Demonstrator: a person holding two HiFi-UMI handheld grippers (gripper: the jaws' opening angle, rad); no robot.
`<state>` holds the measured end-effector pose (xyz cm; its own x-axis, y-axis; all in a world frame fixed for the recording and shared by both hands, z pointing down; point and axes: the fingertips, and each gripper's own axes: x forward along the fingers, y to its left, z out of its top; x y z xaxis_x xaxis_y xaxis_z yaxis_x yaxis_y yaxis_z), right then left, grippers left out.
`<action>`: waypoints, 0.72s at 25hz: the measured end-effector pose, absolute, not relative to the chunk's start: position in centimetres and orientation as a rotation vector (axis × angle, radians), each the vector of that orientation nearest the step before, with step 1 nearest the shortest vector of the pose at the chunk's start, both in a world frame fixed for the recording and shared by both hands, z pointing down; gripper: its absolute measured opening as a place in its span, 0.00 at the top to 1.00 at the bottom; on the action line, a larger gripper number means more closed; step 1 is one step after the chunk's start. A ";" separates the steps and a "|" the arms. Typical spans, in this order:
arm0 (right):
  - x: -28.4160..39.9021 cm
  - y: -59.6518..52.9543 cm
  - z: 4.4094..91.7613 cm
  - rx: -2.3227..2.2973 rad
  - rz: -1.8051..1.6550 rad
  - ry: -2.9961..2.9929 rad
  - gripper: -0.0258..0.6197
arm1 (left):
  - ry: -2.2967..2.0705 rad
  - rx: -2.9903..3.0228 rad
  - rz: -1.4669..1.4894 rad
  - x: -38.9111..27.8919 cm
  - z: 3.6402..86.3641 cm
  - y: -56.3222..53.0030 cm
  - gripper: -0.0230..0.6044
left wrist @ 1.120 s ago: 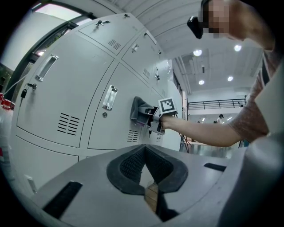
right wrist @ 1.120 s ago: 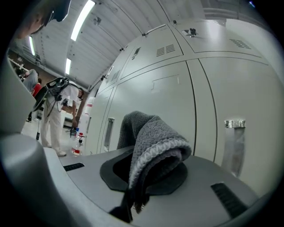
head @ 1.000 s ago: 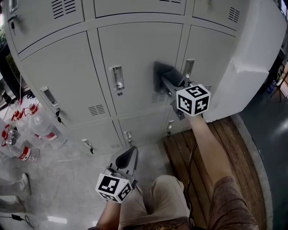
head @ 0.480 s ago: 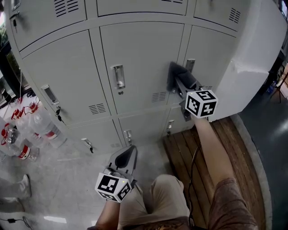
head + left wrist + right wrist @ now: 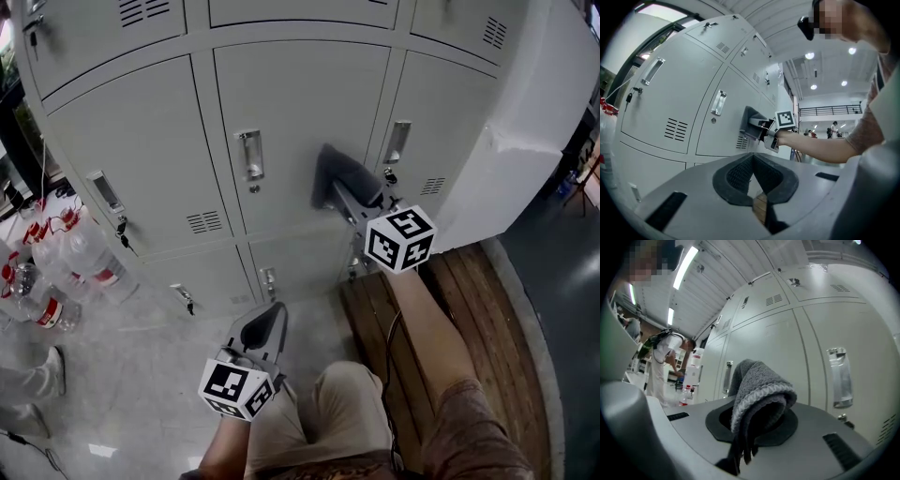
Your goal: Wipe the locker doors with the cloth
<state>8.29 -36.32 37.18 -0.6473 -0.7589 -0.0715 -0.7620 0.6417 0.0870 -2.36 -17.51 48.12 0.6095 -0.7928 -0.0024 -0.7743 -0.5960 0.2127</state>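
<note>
A bank of light grey locker doors (image 5: 300, 112) fills the upper head view. My right gripper (image 5: 349, 199) is shut on a folded grey cloth (image 5: 339, 173), pressed against the middle door's right part, left of a chrome handle (image 5: 397, 142). In the right gripper view the cloth (image 5: 757, 390) bulges out between the jaws in front of the door (image 5: 783, 348). My left gripper (image 5: 267, 323) hangs low over the floor, shut with nothing in it; its own view shows the closed pads (image 5: 752, 176) and the cloth (image 5: 749, 123) on the door.
Water bottles with red labels (image 5: 56, 272) stand on the floor at the left. A wooden platform (image 5: 469, 309) lies at the right beside a white wall (image 5: 534, 131). Handles (image 5: 248, 155) and vents (image 5: 202, 223) stick out from the doors. A person (image 5: 663, 366) stands far off.
The right gripper with the cloth slid right toward the right door's handle, then back left and slightly down across the middle door. The left gripper stayed still.
</note>
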 end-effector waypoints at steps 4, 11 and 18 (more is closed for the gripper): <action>3.4 -35.2 39.3 -1.175 0.161 2.910 0.90 | -1.312 2.639 -0.140 -2.7 48.2 -17.5 0.97; -2.8 -34.7 41.7 -1.061 0.143 2.983 0.90 | -1.344 2.622 -0.131 -3.9 48.4 -17.5 0.97; -6.6 -34.7 43.5 -1.016 0.186 3.044 0.90 | -1.366 2.609 -0.132 -4.6 48.6 -17.7 0.97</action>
